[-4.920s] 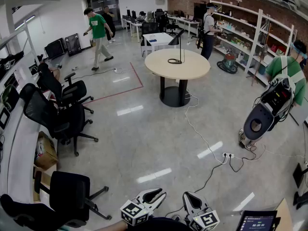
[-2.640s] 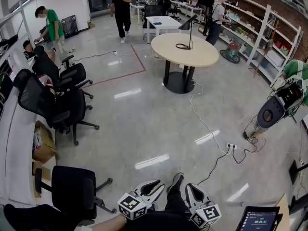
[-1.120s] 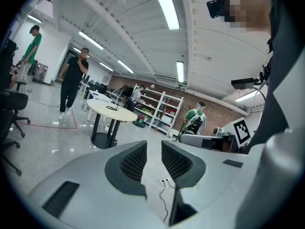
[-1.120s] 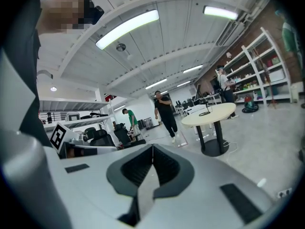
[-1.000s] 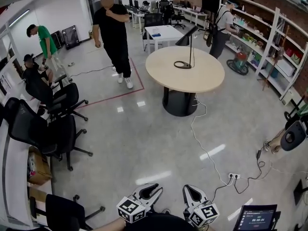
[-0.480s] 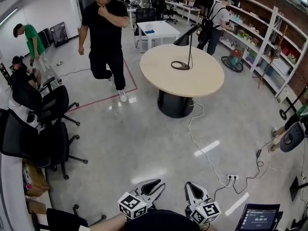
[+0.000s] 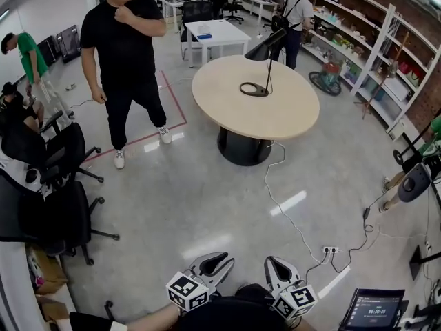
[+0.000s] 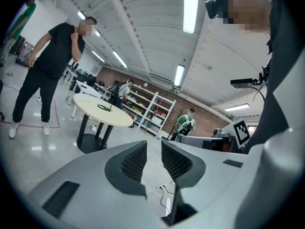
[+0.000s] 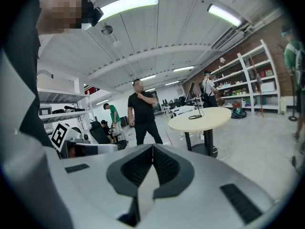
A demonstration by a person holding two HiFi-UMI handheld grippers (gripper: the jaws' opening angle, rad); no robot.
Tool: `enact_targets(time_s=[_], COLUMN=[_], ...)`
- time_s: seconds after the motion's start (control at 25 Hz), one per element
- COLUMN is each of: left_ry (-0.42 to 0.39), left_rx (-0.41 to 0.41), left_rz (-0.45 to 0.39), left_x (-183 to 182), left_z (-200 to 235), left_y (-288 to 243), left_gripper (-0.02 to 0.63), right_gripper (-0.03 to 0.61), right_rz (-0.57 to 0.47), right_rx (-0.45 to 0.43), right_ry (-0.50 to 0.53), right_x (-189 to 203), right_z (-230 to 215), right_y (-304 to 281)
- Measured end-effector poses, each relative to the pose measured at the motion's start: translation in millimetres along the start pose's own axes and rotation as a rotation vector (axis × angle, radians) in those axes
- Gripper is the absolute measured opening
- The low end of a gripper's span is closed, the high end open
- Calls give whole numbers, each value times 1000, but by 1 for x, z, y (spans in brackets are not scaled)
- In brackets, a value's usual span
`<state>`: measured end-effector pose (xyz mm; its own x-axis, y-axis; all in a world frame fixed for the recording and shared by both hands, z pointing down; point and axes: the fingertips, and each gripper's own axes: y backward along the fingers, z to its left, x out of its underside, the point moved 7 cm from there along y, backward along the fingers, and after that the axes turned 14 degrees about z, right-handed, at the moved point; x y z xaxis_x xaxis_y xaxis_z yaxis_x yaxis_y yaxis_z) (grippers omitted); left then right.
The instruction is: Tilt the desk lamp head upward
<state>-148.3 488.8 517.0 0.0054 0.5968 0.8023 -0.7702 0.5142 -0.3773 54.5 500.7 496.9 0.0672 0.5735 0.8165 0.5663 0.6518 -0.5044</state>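
Note:
The black desk lamp [image 7: 267, 47] stands on the round beige table [image 7: 282, 119] far ahead, with its ring base [image 7: 253, 89] on the tabletop and its head angled down. Both grippers are low at the bottom of the head view, far short of the table. My left gripper [image 7: 219, 257] is shut with nothing between its pads. My right gripper [image 7: 275, 262] is shut and empty too. The left gripper view shows the lamp [image 8: 110, 97] and table [image 8: 102, 114] small beyond the left gripper [image 8: 153, 144]. The right gripper view shows the table [image 9: 212, 117] past the right gripper [image 9: 152, 148].
A person in black [image 7: 127, 54] stands left of the table. Black office chairs [image 7: 48, 178] line the left side. A white cable [image 7: 282, 205] runs across the floor to a power strip [image 7: 329, 250]. Shelves [image 7: 386, 61] stand on the right, a tablet [image 7: 372, 310] at bottom right.
The view has moved closer to the round table. The person in black has walked nearer on the left. Both grippers stay shut and low in the picture.

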Motion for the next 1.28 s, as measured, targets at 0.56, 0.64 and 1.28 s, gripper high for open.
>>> enact_targets(time_s=[0.56, 0.64, 1.28], left_ry=[-64, -69, -103], left_rx=[-95, -107, -156], left_rz=[21, 16, 11], left_x=[-94, -113, -208], left_z=[75, 83, 114], left_y=[-93, -117, -256], left_gripper=[101, 101, 101], right_gripper=[3, 3, 3], right_rz=[-57, -63, -106], right_rx=[-73, -89, -114], right_ry=[-48, -35, -44], right_x=[-80, -97, -181], right_z=[-107, -131, -279], right_y=[-98, -110, -162])
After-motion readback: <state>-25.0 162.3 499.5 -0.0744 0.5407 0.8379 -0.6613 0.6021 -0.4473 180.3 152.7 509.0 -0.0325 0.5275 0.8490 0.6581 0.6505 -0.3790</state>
